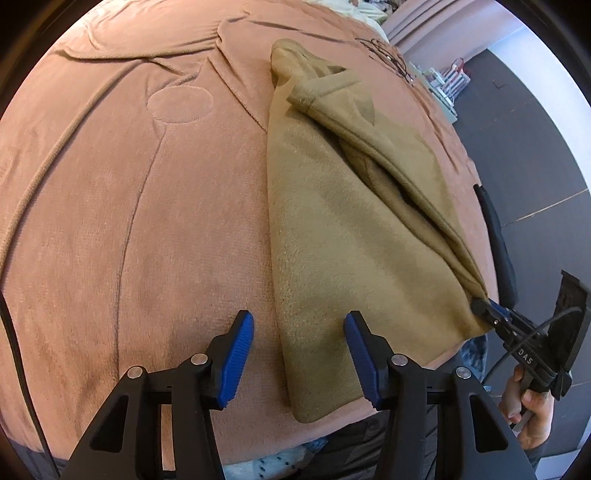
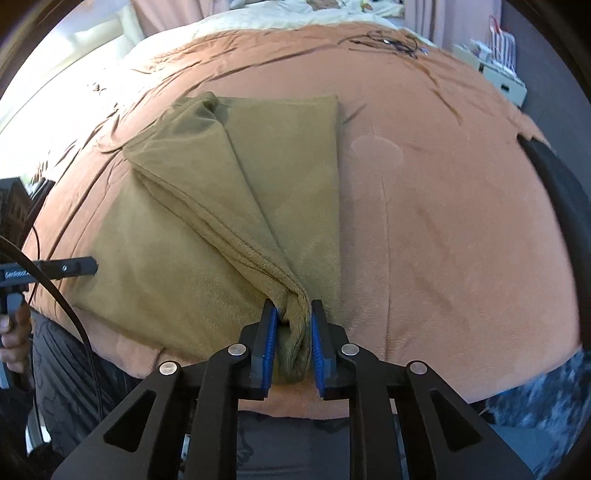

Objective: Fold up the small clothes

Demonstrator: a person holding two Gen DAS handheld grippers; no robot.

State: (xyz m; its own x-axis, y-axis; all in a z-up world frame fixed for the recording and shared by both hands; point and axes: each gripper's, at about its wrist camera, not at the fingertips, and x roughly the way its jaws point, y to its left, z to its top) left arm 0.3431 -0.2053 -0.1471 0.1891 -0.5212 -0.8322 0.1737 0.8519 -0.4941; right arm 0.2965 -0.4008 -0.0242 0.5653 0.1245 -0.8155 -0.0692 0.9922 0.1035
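Note:
An olive fleece garment (image 1: 332,236) lies on the pink blanket (image 1: 129,221), partly folded, with a bunched fold running diagonally across it. My left gripper (image 1: 298,325) hovers open over the garment's near left edge, which passes between the blue pads without being pressed. At the right, my right gripper (image 1: 484,310) pinches the garment's near right corner. In the right wrist view, the right gripper (image 2: 293,317) is shut on the gathered end of that fold of the garment (image 2: 177,236). One finger (image 2: 74,267) of my left gripper shows at the left edge.
The blanket (image 2: 443,221) covers a bed. A tangle of black cable (image 2: 388,40) lies at its far end, near cream bedding (image 2: 258,18). A black strap (image 2: 561,206) hangs over one bed edge. A white shelf unit (image 2: 506,81) stands on the dark floor. A person's hand (image 1: 532,406) grips the right handle.

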